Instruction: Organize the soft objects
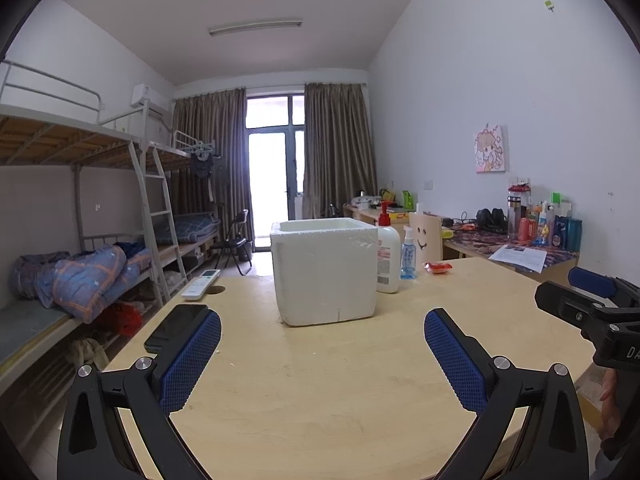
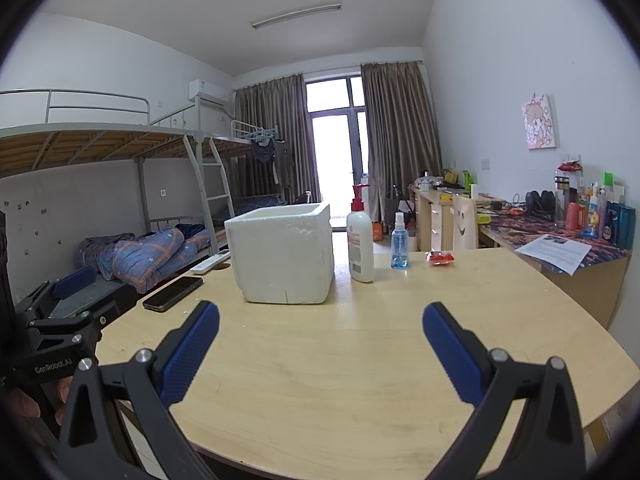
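Note:
A white foam box [image 1: 325, 270] stands in the middle of a pale wooden table [image 1: 320, 392]; it also shows in the right wrist view [image 2: 282, 254]. A small red soft packet [image 1: 438, 267] lies at the table's far right, also in the right wrist view [image 2: 441, 257]. My left gripper [image 1: 322, 354] is open and empty, well short of the box. My right gripper [image 2: 320, 344] is open and empty, also short of the box. What is inside the box is hidden.
A white lotion bottle [image 1: 387, 256] and a blue spray bottle [image 1: 408, 254] stand right of the box. A black phone [image 2: 173, 293] and a white remote [image 1: 201, 284] lie at the table's left edge. Bunk beds stand left, a cluttered desk [image 2: 560, 248] right.

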Action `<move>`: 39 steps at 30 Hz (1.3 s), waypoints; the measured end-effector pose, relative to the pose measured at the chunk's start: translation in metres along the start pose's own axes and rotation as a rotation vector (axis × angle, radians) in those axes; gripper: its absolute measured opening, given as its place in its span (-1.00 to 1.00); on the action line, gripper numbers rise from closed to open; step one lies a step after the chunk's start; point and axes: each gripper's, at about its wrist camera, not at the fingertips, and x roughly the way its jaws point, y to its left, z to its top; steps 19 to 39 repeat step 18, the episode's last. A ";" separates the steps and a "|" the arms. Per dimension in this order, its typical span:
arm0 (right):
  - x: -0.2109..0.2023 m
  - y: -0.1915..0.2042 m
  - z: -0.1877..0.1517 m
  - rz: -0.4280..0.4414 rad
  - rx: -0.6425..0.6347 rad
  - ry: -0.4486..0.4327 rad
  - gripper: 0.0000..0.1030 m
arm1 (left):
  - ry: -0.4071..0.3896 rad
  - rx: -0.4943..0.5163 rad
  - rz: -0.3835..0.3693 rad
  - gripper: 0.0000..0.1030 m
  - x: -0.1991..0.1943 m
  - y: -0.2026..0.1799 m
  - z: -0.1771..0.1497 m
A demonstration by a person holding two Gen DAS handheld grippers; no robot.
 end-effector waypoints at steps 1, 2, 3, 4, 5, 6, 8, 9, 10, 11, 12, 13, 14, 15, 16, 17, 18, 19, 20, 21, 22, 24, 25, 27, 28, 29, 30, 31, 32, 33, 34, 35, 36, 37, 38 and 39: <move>0.001 0.001 0.000 -0.002 0.000 0.002 0.99 | 0.000 0.001 0.000 0.98 0.000 0.000 0.000; 0.001 0.001 -0.001 -0.004 0.001 0.003 0.99 | -0.002 0.002 0.000 0.98 -0.001 0.000 0.000; 0.002 0.001 0.000 -0.007 -0.002 0.006 0.99 | -0.001 0.004 -0.005 0.98 0.000 0.000 -0.001; 0.002 0.002 -0.001 -0.007 -0.004 0.007 0.99 | 0.002 0.006 -0.006 0.98 0.000 -0.001 -0.001; 0.002 0.002 -0.001 -0.007 -0.004 0.008 0.99 | 0.003 0.010 -0.004 0.98 0.001 -0.001 -0.001; 0.002 0.002 -0.001 -0.006 -0.004 0.008 0.99 | 0.002 0.010 -0.003 0.98 0.000 -0.002 -0.002; 0.003 0.002 -0.001 -0.007 -0.007 0.009 0.99 | 0.004 0.012 -0.007 0.98 0.000 -0.002 -0.002; 0.003 0.002 -0.001 -0.006 -0.008 0.010 0.99 | 0.005 0.013 -0.010 0.98 0.000 -0.002 -0.002; 0.003 0.002 -0.001 -0.005 -0.007 0.011 0.99 | 0.004 0.015 -0.010 0.98 0.000 -0.002 -0.002; 0.003 0.002 -0.001 -0.005 -0.005 0.011 0.99 | 0.004 0.017 -0.011 0.98 0.000 -0.003 -0.002; 0.003 0.002 -0.001 -0.006 -0.004 0.010 0.99 | 0.004 0.017 -0.012 0.98 -0.001 -0.002 -0.002; 0.003 0.002 -0.001 -0.006 -0.003 0.010 0.99 | 0.004 0.016 -0.011 0.98 0.000 -0.003 -0.002; 0.004 0.001 -0.002 -0.007 -0.001 0.010 0.99 | 0.005 0.016 -0.010 0.98 0.000 -0.003 -0.002; 0.004 0.001 -0.002 -0.006 0.000 0.012 0.99 | 0.005 0.013 -0.012 0.98 -0.001 -0.002 -0.002; 0.005 0.001 -0.003 -0.006 -0.001 0.015 0.99 | 0.005 0.009 -0.014 0.98 -0.001 -0.002 -0.002; 0.005 0.002 -0.003 -0.007 -0.003 0.016 0.99 | 0.006 0.007 -0.014 0.98 -0.001 -0.002 -0.003; 0.005 0.002 -0.003 -0.006 -0.005 0.018 0.99 | 0.007 0.007 -0.016 0.98 0.000 -0.003 -0.003; 0.005 0.002 -0.003 -0.006 -0.005 0.018 0.99 | 0.007 0.007 -0.016 0.98 0.000 -0.003 -0.003; 0.005 0.002 -0.003 -0.006 -0.005 0.018 0.99 | 0.007 0.007 -0.016 0.98 0.000 -0.003 -0.003; 0.005 0.002 -0.003 -0.006 -0.005 0.018 0.99 | 0.007 0.007 -0.016 0.98 0.000 -0.003 -0.003; 0.005 0.002 -0.003 -0.006 -0.005 0.018 0.99 | 0.007 0.007 -0.016 0.98 0.000 -0.003 -0.003; 0.005 0.002 -0.003 -0.006 -0.005 0.018 0.99 | 0.007 0.007 -0.016 0.98 0.000 -0.003 -0.003; 0.005 0.002 -0.003 -0.006 -0.005 0.018 0.99 | 0.007 0.007 -0.016 0.98 0.000 -0.003 -0.003; 0.005 0.002 -0.003 -0.006 -0.005 0.018 0.99 | 0.007 0.007 -0.016 0.98 0.000 -0.003 -0.003; 0.005 0.002 -0.003 -0.006 -0.005 0.018 0.99 | 0.007 0.007 -0.016 0.98 0.000 -0.003 -0.003; 0.005 0.002 -0.003 -0.006 -0.005 0.018 0.99 | 0.007 0.007 -0.016 0.98 0.000 -0.003 -0.003; 0.005 0.002 -0.003 -0.006 -0.005 0.018 0.99 | 0.007 0.007 -0.016 0.98 0.000 -0.003 -0.003; 0.005 0.002 -0.003 -0.006 -0.005 0.018 0.99 | 0.007 0.007 -0.016 0.98 0.000 -0.003 -0.003; 0.005 0.002 -0.003 -0.006 -0.005 0.018 0.99 | 0.007 0.007 -0.016 0.98 0.000 -0.003 -0.003; 0.005 0.002 -0.003 -0.006 -0.005 0.018 0.99 | 0.007 0.007 -0.016 0.98 0.000 -0.003 -0.003; 0.005 0.002 -0.003 -0.006 -0.005 0.018 0.99 | 0.007 0.007 -0.016 0.98 0.000 -0.003 -0.003; 0.005 0.002 -0.003 -0.006 -0.005 0.018 0.99 | 0.007 0.007 -0.016 0.98 0.000 -0.003 -0.003; 0.005 0.002 -0.003 -0.006 -0.005 0.018 0.99 | 0.007 0.007 -0.016 0.98 0.000 -0.003 -0.003; 0.005 0.002 -0.003 -0.006 -0.005 0.018 0.99 | 0.007 0.007 -0.016 0.98 0.000 -0.003 -0.003; 0.005 0.002 -0.003 -0.006 -0.005 0.018 0.99 | 0.007 0.007 -0.016 0.98 0.000 -0.003 -0.003; 0.005 0.002 -0.003 -0.006 -0.005 0.018 0.99 | 0.007 0.007 -0.016 0.98 0.000 -0.003 -0.003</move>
